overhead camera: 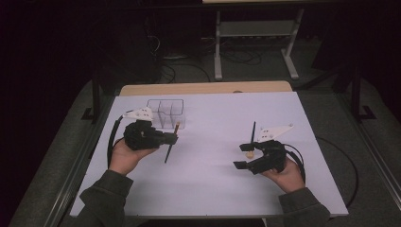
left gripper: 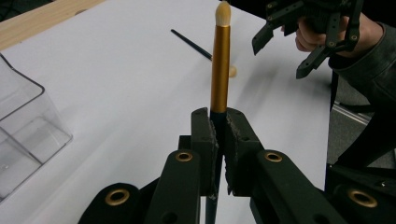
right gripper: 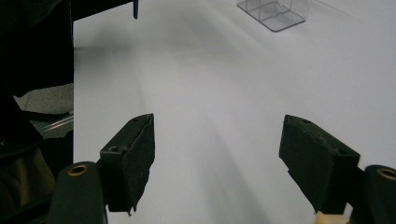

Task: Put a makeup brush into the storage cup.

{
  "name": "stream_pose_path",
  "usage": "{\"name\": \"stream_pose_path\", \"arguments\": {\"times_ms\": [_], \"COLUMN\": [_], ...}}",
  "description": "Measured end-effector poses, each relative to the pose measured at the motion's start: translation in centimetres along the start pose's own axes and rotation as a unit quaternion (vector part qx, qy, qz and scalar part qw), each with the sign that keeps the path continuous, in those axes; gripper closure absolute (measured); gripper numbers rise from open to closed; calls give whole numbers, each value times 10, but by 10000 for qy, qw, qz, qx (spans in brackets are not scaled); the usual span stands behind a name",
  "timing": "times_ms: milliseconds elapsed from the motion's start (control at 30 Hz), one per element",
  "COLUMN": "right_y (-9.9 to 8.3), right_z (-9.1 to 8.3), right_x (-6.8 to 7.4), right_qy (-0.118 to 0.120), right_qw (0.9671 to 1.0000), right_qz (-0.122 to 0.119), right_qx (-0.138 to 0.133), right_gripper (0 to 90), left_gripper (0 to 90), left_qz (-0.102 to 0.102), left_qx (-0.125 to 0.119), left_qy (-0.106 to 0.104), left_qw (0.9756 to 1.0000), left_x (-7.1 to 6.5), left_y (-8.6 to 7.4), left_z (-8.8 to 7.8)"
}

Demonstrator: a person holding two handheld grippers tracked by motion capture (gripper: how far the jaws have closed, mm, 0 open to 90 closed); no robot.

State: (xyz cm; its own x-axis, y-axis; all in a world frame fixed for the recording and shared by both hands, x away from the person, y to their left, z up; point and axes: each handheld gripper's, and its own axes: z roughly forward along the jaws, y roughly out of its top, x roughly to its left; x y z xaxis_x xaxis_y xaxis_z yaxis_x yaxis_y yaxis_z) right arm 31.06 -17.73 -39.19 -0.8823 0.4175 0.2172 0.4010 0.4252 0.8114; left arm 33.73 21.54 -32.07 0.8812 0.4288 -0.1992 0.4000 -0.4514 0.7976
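Black pads of the left tool (left gripper: 218, 135) are clenched on the dark handle of a makeup brush (left gripper: 220, 70); gold ferrule and pale bristle tip stick out ahead of the tips. In the high view the same brush (overhead camera: 171, 144) hangs slanted through the left tool (overhead camera: 168, 138), bristle end up toward the clear organizer (overhead camera: 165, 113), which sits just beyond and slightly inboard of the tool.

Right tool (overhead camera: 243, 156) is released, pads wide apart, nothing between them; in its own view there is bare white counter (right gripper: 210, 93) ahead of the right tool (right gripper: 217, 154). A second brush (overhead camera: 252, 137) lies on the counter just beyond it, pale head nearly under the tips.

Risks as I read them:
- Grip on the held brush is low on a thin round handle, with most of the length cantilevered ahead of the pads. A quick wrist turn could let it pivot or slide in the pads, so the tip misses the compartment.
- Organizer looks light with thin clear walls. If the brush end catches the rim or a divider on the way in, the box likely shoves or tips instead of taking the brush.
- Release too high over the slot and the brush may bounce out or lean across the divider.
- Right tool coming down on the second brush: thin handle flat on the counter, so the pads could scrape the sheet or roll it away. Pinching at the bristle head would likely splay it, and the grip may slip.
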Motion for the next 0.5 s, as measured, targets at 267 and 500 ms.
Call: {"name": "stream_pose_path", "arguments": {"times_ms": [267,500], "right_y": [-5,-11], "right_z": [-8,-13], "right_x": [1,0], "right_qy": [-107,-132], "right_qw": [9999,9999], "right_qz": [-12,40], "right_qx": [-58,-93], "right_gripper": [252,248], "left_gripper": [833,833], "left_qz": [-105,-123], "left_qx": [3,29], "left_qy": [97,166], "left_qw": [9999,9998], "left_x": [10,19], "left_y": [10,18], "left_z": [-5,-7]}}
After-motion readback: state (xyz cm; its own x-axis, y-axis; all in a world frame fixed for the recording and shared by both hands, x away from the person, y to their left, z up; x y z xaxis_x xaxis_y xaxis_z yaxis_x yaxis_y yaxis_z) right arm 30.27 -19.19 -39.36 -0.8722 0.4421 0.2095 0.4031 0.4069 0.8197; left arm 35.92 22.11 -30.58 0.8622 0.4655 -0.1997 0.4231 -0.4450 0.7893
